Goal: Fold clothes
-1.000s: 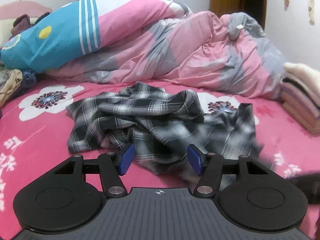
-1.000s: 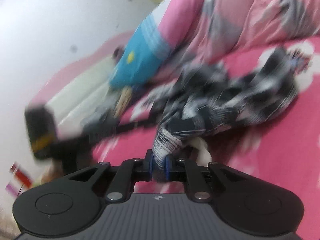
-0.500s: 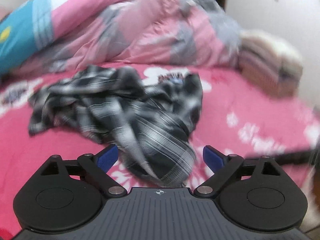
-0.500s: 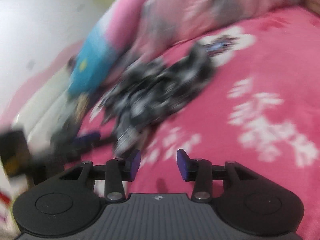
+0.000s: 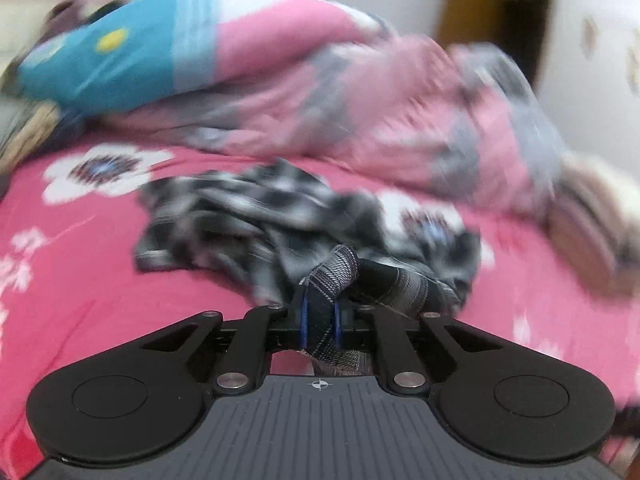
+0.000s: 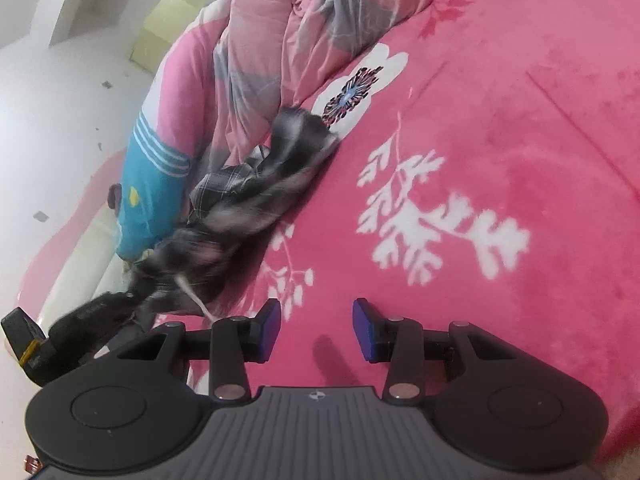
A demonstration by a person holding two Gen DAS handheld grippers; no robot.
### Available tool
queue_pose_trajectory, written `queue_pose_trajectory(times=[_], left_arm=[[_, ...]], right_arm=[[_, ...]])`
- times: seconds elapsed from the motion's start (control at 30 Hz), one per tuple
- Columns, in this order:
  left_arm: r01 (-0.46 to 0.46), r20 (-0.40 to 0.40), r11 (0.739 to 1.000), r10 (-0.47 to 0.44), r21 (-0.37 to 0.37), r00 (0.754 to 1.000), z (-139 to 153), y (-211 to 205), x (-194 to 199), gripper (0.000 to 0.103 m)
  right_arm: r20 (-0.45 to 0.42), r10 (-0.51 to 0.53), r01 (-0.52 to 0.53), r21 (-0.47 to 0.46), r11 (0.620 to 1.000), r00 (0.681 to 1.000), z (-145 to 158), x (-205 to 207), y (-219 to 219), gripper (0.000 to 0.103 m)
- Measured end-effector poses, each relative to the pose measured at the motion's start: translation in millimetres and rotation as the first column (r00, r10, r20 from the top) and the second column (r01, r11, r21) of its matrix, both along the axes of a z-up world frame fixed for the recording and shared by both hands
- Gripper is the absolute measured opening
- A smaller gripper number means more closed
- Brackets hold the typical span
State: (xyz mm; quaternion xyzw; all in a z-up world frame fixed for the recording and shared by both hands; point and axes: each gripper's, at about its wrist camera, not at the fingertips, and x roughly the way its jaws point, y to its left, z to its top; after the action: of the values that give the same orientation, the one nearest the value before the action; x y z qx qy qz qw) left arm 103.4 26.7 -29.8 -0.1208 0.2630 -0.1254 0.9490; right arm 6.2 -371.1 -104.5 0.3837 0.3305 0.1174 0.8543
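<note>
A black-and-white plaid shirt [image 5: 280, 216] lies crumpled on the pink flowered bed sheet [image 5: 80, 280]. My left gripper [image 5: 320, 320] has its jaws closing, and the blue pads press on a bunched fold of the shirt's near edge. In the right wrist view the same shirt [image 6: 256, 184] stretches, blurred, toward the left gripper [image 6: 134, 300] at the lower left. My right gripper [image 6: 316, 328] stands open over bare sheet, to the right of the shirt, with nothing between its fingers.
A heaped pink and grey quilt [image 5: 360, 92] and a blue and pink pillow [image 5: 132, 56] fill the back of the bed. A stack of folded clothes [image 5: 592, 220] sits at the right edge. A brown door [image 5: 520, 32] is behind.
My left gripper, open before, has shut on a fold of the plaid shirt. My right gripper let go of the fabric, opened and swung away over the sheet.
</note>
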Motion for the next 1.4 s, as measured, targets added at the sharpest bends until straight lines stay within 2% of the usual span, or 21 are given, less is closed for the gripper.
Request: queue_pose_trajectory(times=[0.1,0.2,0.4,0.5,0.57,0.67,0.77,0.8,0.83,0.87,0.9,0.93,0.97,1.1,1.3,1.4], left_arm=[[-0.075,-0.009,0.994,0.074,-0.079,0.997,4.0,24.2,5.1,0.01],[-0.114,-0.045,0.982,0.108,-0.153,0.993,-2.2,41.7,11.4,0.01],[-0.136,-0.127,0.958,0.107,-0.254,0.986,-23.3,62.8,18.2,0.01],[-0.126,-0.142,0.954,0.089,-0.272,0.986,-33.2,65.4,16.3,0.01],[-0.114,-0.14,0.953,0.077,-0.279,0.987,-37.2,66.3,13.2,0.01],[-0.092,-0.127,0.957,0.059,-0.276,0.99,-41.6,64.3,10.0,0.01],[-0.073,-0.108,0.96,0.045,-0.272,0.993,-43.3,61.4,7.3,0.01],[-0.066,-0.1,0.96,0.041,-0.271,0.994,-43.7,60.4,6.4,0.01],[-0.057,-0.089,0.961,0.034,-0.269,0.995,-42.7,59.0,4.9,0.01],[-0.045,-0.076,0.963,0.025,-0.267,0.997,-40.6,57.2,2.9,0.01],[-0.033,-0.062,0.964,0.017,-0.264,0.998,-38.5,55.5,0.9,0.01],[-0.021,-0.049,0.965,0.008,-0.261,0.999,-36.4,53.7,-1.1,0.01],[-0.006,-0.034,0.965,-0.004,-0.261,0.999,-33.5,51.7,-3.5,0.01],[0.081,0.037,0.962,-0.075,-0.259,0.997,-14.1,39.1,-15.0,0.01],[0.207,0.135,0.954,-0.181,-0.216,0.974,17.8,7.2,-40.7,0.01],[0.257,0.158,0.943,-0.226,-0.213,0.961,29.8,-2.2,-53.9,0.01]], right_arm=[[0.007,0.005,-0.005,-0.018,1.0,1.0,0.5,4.4,2.9,0.043],[0.011,0.013,-0.013,-0.047,0.999,1.0,3.2,9.1,7.5,0.043],[0.024,0.07,-0.069,-0.024,0.997,0.997,11.6,37.4,29.3,0.044],[0.058,0.11,-0.111,0.01,0.994,0.992,17.0,62.2,47.2,0.063],[0.085,0.121,-0.125,0.048,0.991,0.989,19.1,85.5,58.5,0.081],[0.093,0.106,-0.119,0.141,0.983,0.99,15.7,125.0,68.9,0.09],[0.037,0.075,-0.082,0.255,0.964,0.996,0.5,167.7,74.1,0.091],[0.012,0.071,-0.071,0.284,0.956,0.997,-6.3,180.6,75.1,0.089],[-0.011,0.07,-0.064,0.306,0.95,0.997,-11.5,191.0,76.3,0.07],[-0.015,0.072,-0.063,0.32,0.945,0.997,-12.6,196.8,76.6,0.045],[-0.016,0.072,-0.063,0.332,0.941,0.997,-13.1,201.7,76.5,0.031],[0.022,0.051,-0.055,0.329,0.943,0.998,-5.6,196.1,72.2,0.008],[0.06,0.03,-0.048,0.326,0.944,0.998,1.9,190.5,67.9,0.005],[0.204,-0.055,-0.015,0.326,0.945,0.977,33.6,163.5,47.2,0.004],[0.383,-0.148,-0.004,0.367,0.93,0.912,85.0,105.9,7.9,0.003],[0.441,-0.169,-0.01,0.375,0.927,0.882,103.1,77.7,-2.0,0.003]])
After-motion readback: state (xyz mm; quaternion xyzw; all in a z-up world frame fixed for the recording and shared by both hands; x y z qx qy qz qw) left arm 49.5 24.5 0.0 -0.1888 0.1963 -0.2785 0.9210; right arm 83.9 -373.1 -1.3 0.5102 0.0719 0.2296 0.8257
